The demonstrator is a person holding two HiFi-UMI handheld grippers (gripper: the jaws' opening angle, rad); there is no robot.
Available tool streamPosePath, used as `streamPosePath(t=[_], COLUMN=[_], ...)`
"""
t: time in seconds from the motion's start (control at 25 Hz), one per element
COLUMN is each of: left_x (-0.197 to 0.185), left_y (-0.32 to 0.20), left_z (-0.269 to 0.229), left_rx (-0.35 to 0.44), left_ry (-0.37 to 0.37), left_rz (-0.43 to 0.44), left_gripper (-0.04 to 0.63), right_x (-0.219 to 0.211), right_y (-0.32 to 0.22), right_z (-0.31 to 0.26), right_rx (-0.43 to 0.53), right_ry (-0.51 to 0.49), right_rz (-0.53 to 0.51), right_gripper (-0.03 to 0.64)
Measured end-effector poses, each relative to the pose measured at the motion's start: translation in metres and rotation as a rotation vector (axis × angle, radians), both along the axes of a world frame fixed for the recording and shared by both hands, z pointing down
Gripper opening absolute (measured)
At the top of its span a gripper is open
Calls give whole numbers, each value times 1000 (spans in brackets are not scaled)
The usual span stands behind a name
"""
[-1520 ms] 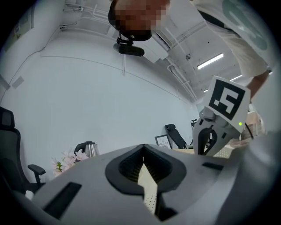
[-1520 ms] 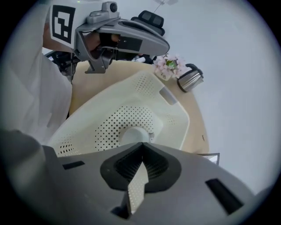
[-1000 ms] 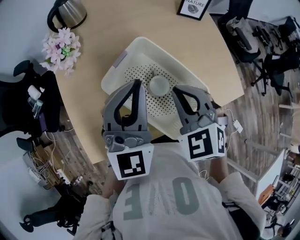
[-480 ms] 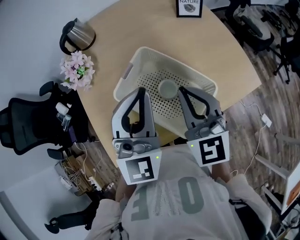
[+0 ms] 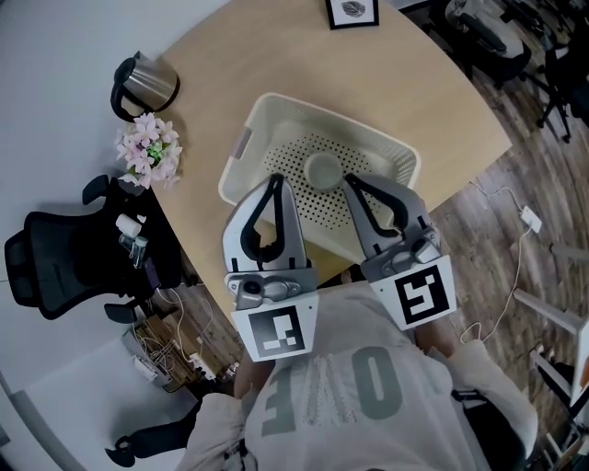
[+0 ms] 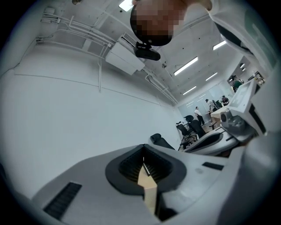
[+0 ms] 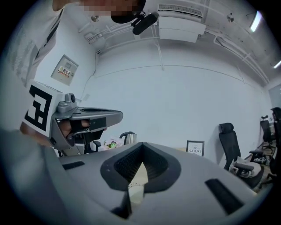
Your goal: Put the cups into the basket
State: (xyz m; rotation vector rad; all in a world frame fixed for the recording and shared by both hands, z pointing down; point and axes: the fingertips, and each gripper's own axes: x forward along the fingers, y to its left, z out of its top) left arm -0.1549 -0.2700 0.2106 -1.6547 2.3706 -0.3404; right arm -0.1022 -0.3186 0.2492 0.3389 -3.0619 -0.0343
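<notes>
My left gripper [image 5: 273, 181] and right gripper [image 5: 351, 182], jaws closed, hang over the near side of the cream perforated plastic basket [image 5: 276, 103]. Its top is open from above. Only a pale round cup [image 5: 323, 170] sits on its floor. The light wooden table [image 5: 276, 46] is bare beyond the basket. The steel kettle with black handle [image 5: 147, 85] and the pink flower bunch [image 5: 147, 152] stand well apart at the left edge, and the black-framed picture [image 5: 352, 11] stands at the far edge.

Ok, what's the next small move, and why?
Probably hold off and look round for another cup. The left gripper and right gripper are both shut and empty. One cup already sits in the basket, and no other cup shows on the table.
</notes>
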Motion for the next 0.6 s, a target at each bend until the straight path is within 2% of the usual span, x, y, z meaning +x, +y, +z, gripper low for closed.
streamPosePath(t=[0.28,0.6], left_x=[3,10], left_y=[-3,-1], left_z=[-1,-7], left_rx=[9,23], left_ry=[25,21], left_rz=[7,3], left_gripper=[8,8], right_x=[2,6], right_y=[8,10], right_z=[-1,-10], right_rx=[15,34], right_ry=[13,-4], right_rz=[-5,-9], right_gripper=[-2,-2])
